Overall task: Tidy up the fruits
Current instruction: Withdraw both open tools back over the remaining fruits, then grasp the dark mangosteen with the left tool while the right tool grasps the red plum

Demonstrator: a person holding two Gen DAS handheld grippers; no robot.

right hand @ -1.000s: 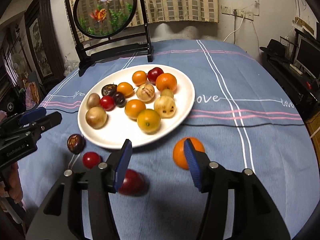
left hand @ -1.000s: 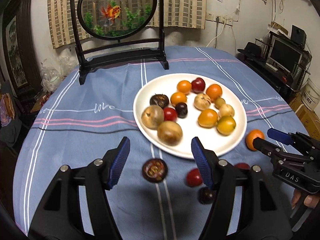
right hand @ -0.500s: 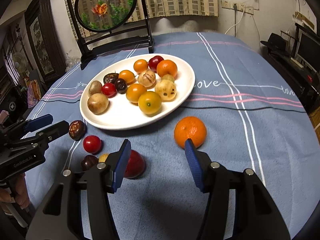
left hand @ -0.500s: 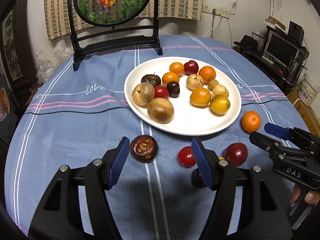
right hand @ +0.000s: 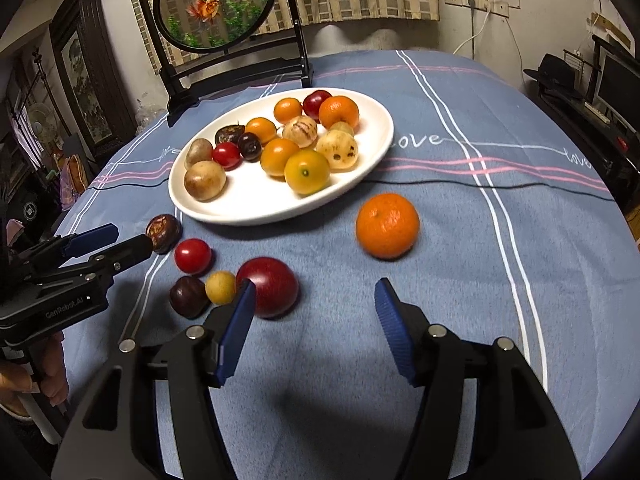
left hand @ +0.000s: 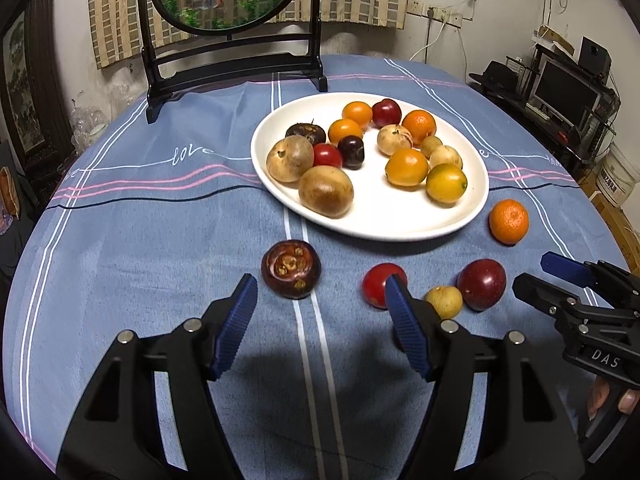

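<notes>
Loose tangerine (right hand: 387, 225) lies just beside plate (right hand: 376, 152) rim.

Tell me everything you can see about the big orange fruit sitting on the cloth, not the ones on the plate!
The orange fruit is round, bright orange, with dimpled, slightly glossy peel like a mandarin's and a small dent on top. It sits alone on the blue tablecloth, just off the white plate rim, apparently not touching it. No other fruit touches it. The right hand-held gripper is open just short of it, not touching.
</notes>
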